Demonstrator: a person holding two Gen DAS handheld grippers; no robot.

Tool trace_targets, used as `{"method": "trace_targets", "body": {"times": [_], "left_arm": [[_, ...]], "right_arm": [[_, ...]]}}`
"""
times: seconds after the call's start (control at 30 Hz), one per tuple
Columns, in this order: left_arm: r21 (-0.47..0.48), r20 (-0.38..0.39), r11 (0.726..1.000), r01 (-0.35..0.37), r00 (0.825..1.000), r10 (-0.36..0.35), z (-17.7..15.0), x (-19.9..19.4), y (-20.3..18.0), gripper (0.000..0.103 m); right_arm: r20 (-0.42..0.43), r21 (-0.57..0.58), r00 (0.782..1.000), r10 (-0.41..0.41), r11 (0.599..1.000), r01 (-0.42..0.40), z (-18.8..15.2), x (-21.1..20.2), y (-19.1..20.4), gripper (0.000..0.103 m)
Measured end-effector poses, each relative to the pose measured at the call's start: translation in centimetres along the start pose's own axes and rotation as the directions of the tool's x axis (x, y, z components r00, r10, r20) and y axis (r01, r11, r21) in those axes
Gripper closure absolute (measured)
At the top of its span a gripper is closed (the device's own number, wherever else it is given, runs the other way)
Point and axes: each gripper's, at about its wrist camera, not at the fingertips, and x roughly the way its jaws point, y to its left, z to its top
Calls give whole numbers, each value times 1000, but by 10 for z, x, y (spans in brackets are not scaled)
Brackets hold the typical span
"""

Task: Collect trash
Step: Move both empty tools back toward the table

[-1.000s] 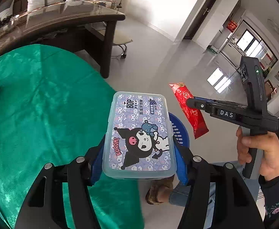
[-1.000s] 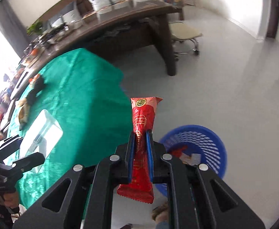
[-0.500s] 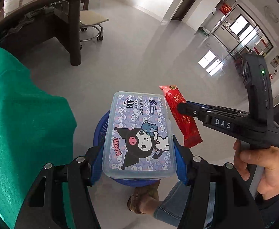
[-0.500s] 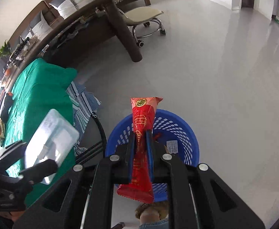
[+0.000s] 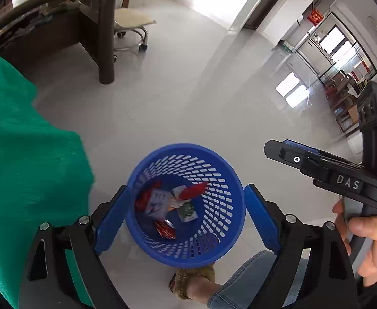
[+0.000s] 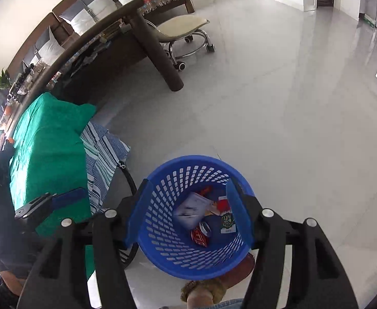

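A blue perforated basket (image 5: 222,244) stands on the floor right below both grippers; it also shows in the right wrist view (image 6: 162,247). Inside lie the clear wipes box (image 6: 189,209), a red wrapper (image 5: 193,191) and several other wrappers. My left gripper (image 5: 186,213) is open and empty above the basket. My right gripper (image 6: 188,211) is open and empty above it too, and shows at the right of the left wrist view (image 5: 286,149).
The green-clothed table (image 5: 21,154) is at the left, with a striped cloth (image 6: 103,152) hanging under it. A dark wooden desk (image 6: 126,33) and a wheeled stool (image 6: 186,28) stand behind. A person's foot (image 5: 191,280) is beside the basket.
Both grippers opened over the basket. The wipes box left my left gripper and the red wrapper left my right gripper; both now lie in the basket.
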Motion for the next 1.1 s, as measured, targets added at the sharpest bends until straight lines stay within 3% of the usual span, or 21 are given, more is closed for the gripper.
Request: {"method": "trace_targets", "body": {"times": [0.17,0.37,0.5,0.63,0.73,0.9,1.1], "left_arm": [[26,94,998,-58,994,55,-25,-65,8,11],[4,198,983,-181,964,177,-68,-145,46,9],[-99,248,961,-257,929,274,-102,-195,97,8],[-196,255,912,-360,879,402,-136,-234,155,8],[-261,235,860,-439,835,498,-162,-262,198,8],[-355,203,783,-511,775,598,-203,-308,267,7],[-440,157,726,-528,751,641,-227,-337,341,5]], "right_arm": [[91,-47,995,-50,997,54,2,-17,17,21],[234,-79,964,-125,986,147,-1,-39,56,11],[340,-139,934,-113,976,169,-7,-49,99,11],[398,-275,916,-54,945,175,-22,-45,167,11],[360,-376,932,49,922,97,-49,-39,225,11],[215,-562,954,208,826,-54,-95,-20,334,10],[102,-638,968,231,762,-114,-101,21,435,5]]}}
